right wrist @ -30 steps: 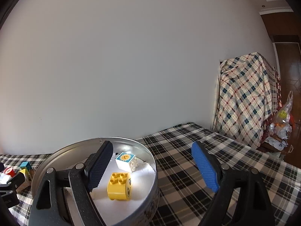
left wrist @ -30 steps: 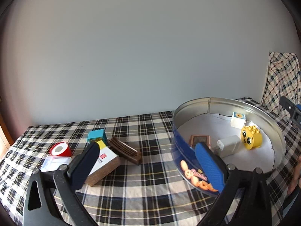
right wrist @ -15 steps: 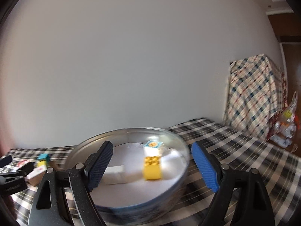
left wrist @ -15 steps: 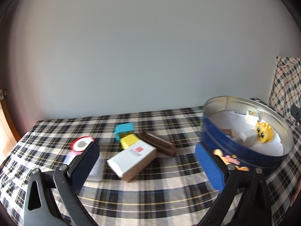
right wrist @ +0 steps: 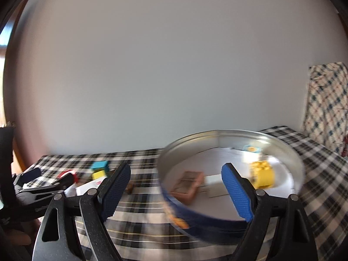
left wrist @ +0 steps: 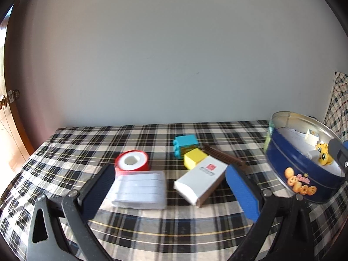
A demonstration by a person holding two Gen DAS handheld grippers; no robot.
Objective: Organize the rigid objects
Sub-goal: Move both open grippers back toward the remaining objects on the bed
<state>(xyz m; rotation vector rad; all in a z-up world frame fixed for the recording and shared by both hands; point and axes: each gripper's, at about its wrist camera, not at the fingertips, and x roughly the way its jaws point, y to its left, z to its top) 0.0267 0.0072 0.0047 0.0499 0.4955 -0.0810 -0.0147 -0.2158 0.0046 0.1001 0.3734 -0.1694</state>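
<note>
A plaid cloth [left wrist: 152, 228] covers the bench, and the loose things lie in a cluster toward its back. A white box [left wrist: 201, 179] with a small red mark on its top lies flat and angled, brown along its lower side. Just behind it, touching or nearly so, sit a yellow block [left wrist: 194, 161] and a turquoise block [left wrist: 184, 144], with a dark brown comb [left wrist: 224, 157] running off to the right of them. To the left, a clear ribbed plastic case [left wrist: 139, 190] lies flat, and a red tape roll [left wrist: 132, 161] with a white core stands right behind it.

The left gripper [left wrist: 169, 192] hangs low over the cloth with its fingers wide apart, nothing between them; the plastic case lies beside its left finger and the white box nearer its right one.

At the right stands a round blue tin [left wrist: 304, 174] printed with biscuits, silver inside. It holds a yellow toy with a face [left wrist: 323, 154], a white cube [left wrist: 312, 134] and, in the blurred right wrist view, a brown flat piece [right wrist: 188, 183] and a white block [right wrist: 215, 183]. The right gripper [right wrist: 176, 190] is spread open and empty, with the near wall of the tin between its fingers.
</note>
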